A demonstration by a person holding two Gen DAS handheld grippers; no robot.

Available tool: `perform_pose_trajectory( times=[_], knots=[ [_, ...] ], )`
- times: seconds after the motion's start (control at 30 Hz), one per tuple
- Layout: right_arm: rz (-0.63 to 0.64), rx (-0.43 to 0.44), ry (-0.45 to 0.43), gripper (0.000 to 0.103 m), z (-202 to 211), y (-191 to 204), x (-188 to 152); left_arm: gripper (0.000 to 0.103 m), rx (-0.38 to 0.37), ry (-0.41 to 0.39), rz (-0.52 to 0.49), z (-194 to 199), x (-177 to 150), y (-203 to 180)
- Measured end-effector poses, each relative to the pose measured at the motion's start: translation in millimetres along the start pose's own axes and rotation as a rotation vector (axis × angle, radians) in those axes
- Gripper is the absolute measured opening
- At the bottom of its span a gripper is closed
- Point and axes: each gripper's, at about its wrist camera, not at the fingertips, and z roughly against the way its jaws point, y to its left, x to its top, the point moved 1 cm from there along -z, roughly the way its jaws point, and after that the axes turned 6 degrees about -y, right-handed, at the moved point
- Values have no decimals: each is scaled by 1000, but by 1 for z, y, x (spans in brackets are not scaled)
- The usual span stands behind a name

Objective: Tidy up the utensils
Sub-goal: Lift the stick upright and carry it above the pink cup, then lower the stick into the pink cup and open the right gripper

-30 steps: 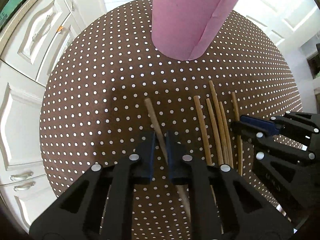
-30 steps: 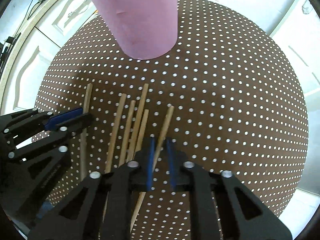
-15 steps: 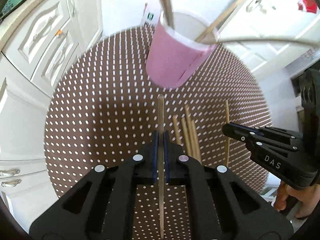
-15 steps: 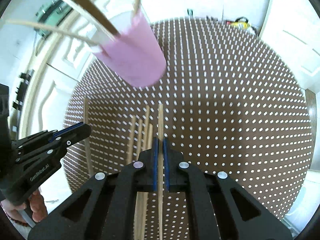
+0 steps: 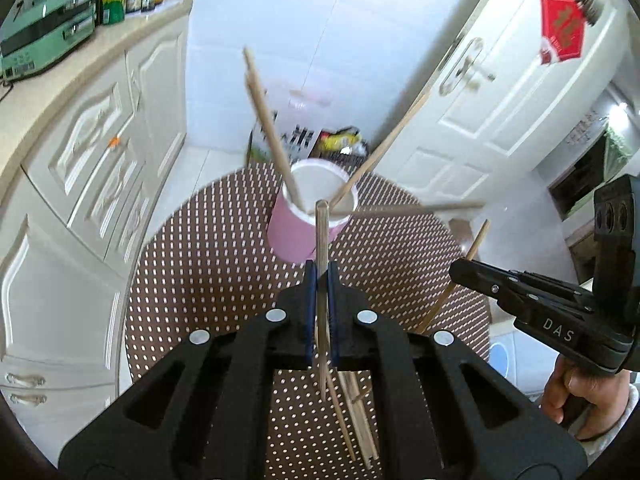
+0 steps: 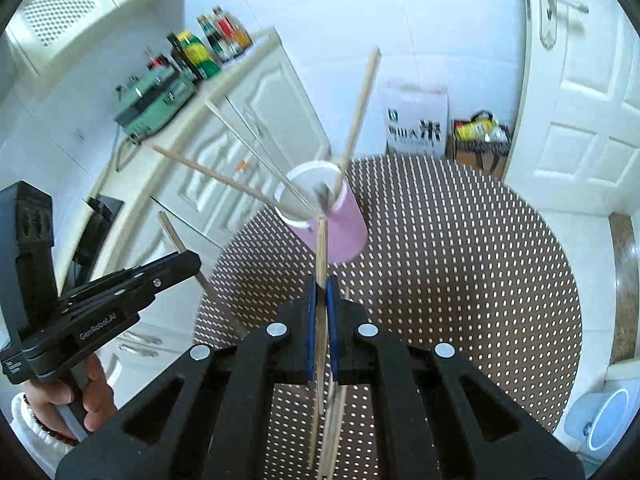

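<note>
The pink cup is standing upright on the dotted bench, at twelve o'clock from both cameras, and several chopsticks are already leaning in it, fanned out against the rim. Each hand-held gripper is clamping one chopstick between its blue pads. The left hand-held gripper is holding its stick so that the tip is pointing at the cup mouth. The right hand-held gripper is doing likewise with its own stick, probably so that both can be dropped in tip first.

More loose sticks are lying on the bench under the grippers, so the sorting is judged unfinished.

The left view is showing the person's right hand at four o'clock. The right view alone is showing the bottles on the cabinet at ten o'clock.
</note>
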Motion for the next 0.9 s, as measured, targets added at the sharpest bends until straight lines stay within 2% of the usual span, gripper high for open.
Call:
perform_pose_trajectory(
  times=[0.2, 0.63, 0.77, 0.9],
  knots=[
    [46, 7, -84, 4, 29, 16, 22, 5, -15, -97, 4, 25, 25, -4],
    [129, 25, -254, 4, 53, 34, 93, 5, -7, -300, 6, 56, 88, -10],
    [157, 14, -303, 4, 53, 38, 116, 5, 24, -331, -10, 49, 101, -11],
    [183, 2, -335, 4, 43, 38, 133, 5, 47, -318, -16, 33, 108, -10]
  ],
)
